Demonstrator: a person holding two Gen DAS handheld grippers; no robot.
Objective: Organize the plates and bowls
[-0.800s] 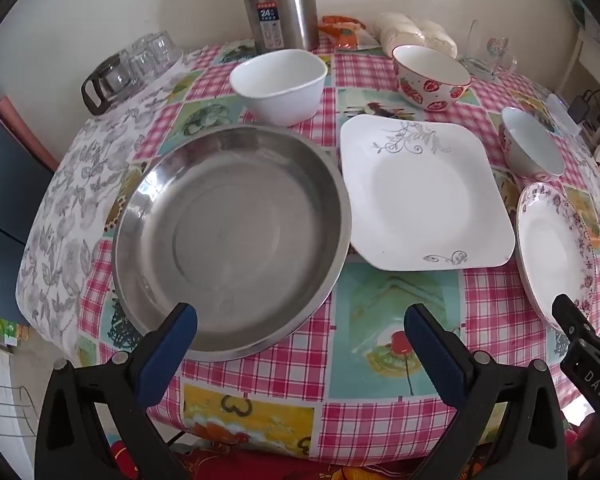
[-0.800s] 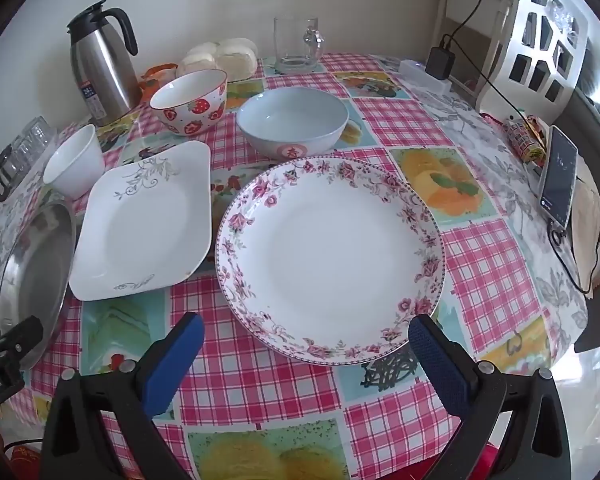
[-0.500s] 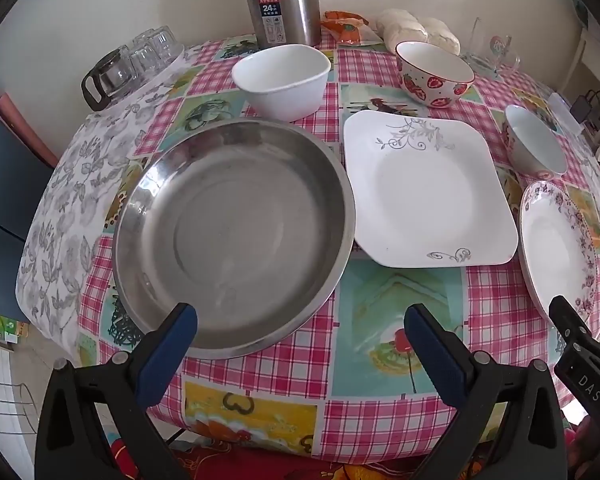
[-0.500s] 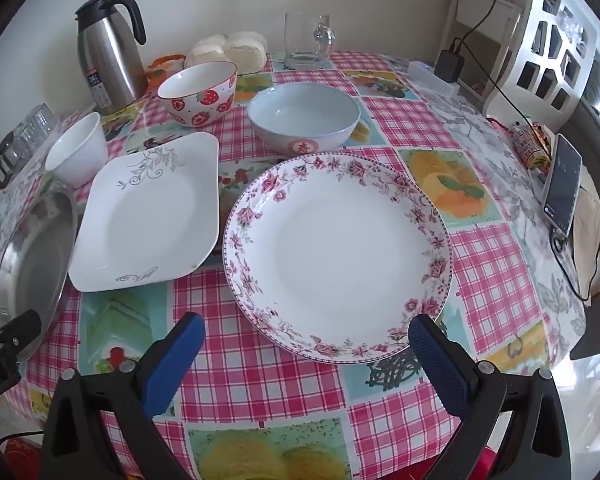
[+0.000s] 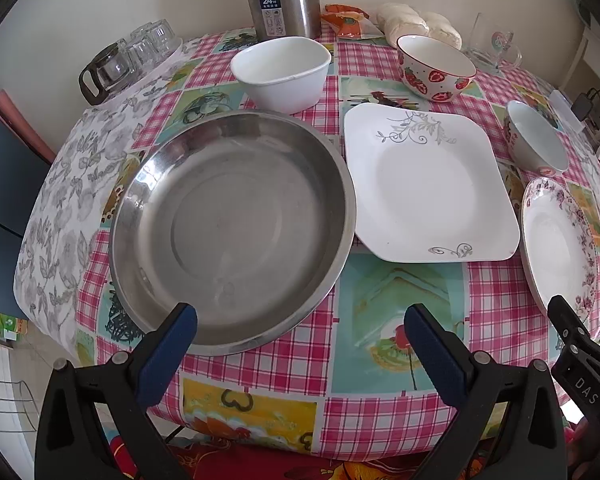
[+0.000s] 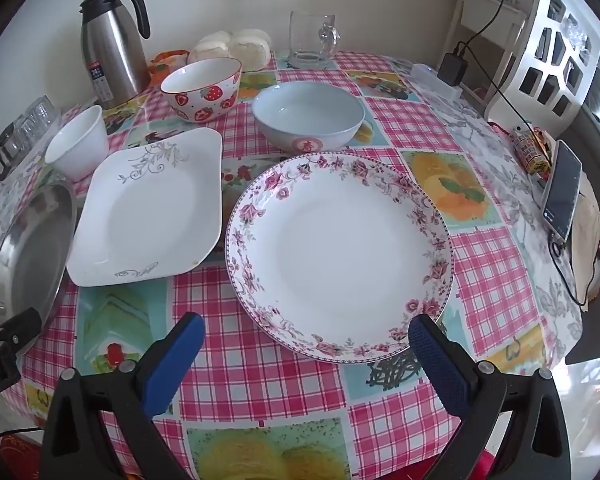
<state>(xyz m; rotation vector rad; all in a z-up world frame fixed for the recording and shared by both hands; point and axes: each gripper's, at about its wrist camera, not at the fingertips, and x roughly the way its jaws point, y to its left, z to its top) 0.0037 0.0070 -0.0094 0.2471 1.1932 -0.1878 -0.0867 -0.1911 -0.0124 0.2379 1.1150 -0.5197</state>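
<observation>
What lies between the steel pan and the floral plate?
The square white plate sits between the steel pan and the floral plate. The right wrist view shows all three in a row; the left wrist view shows the same order.

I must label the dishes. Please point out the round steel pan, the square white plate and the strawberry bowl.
round steel pan (image 5: 236,232): left wrist view, flat bottom.
square white plate (image 5: 424,188): left wrist view, centre.
strawberry bowl (image 6: 204,98): right wrist view, outer wall.
</observation>
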